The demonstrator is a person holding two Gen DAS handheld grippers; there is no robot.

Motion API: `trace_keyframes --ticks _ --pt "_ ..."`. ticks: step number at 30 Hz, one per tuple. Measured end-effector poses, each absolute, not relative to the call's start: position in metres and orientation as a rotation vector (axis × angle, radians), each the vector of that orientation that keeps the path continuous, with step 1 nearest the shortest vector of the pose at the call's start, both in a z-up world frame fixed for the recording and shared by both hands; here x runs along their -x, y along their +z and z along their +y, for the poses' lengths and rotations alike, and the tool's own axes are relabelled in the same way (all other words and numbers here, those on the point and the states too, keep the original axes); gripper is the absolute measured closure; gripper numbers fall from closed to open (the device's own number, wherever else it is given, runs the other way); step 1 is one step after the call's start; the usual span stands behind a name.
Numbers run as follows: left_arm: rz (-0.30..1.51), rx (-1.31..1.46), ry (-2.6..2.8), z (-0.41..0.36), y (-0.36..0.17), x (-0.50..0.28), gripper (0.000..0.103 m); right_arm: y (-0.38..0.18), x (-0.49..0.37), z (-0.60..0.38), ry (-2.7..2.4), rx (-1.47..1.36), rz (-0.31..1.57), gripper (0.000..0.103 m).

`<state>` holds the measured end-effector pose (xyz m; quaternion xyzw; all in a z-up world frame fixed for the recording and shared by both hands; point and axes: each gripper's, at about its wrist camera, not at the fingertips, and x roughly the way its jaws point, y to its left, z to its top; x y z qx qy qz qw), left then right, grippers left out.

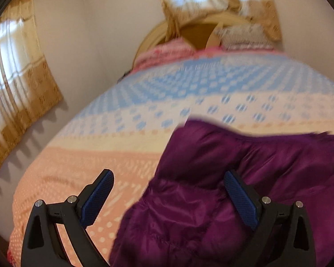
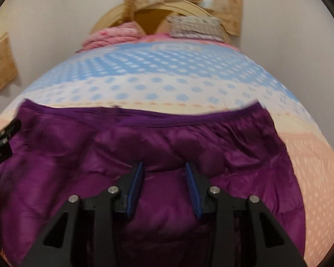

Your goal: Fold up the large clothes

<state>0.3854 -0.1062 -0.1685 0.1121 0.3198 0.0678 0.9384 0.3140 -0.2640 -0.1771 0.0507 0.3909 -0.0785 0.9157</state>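
A shiny purple padded jacket (image 2: 167,146) lies spread across the near end of the bed; it also shows in the left wrist view (image 1: 245,178). My left gripper (image 1: 168,175) is wide open over the jacket's left edge, with its left finger over the bedspread and its right finger over purple fabric. My right gripper (image 2: 163,166) is open over the middle of the jacket, with nothing clamped between its blue pads (image 2: 134,191). The left gripper's black body (image 2: 2,142) shows at the left edge of the right wrist view.
The bed (image 2: 167,77) has a blue, white and peach dotted bedspread. A pink blanket (image 2: 113,35) and a checked pillow (image 2: 193,25) lie by the wooden headboard (image 2: 149,17). Curtained windows (image 1: 17,84) and walls flank the bed.
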Motion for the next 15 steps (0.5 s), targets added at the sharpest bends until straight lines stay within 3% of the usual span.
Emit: trace_keyframes --ticks 15 --pt "0.784 -0.171 0.103 -0.103 -0.201 -0.412 0.003 -0.192 -0.317 -0.28 -0.195 -0.188 0.804 0.059"
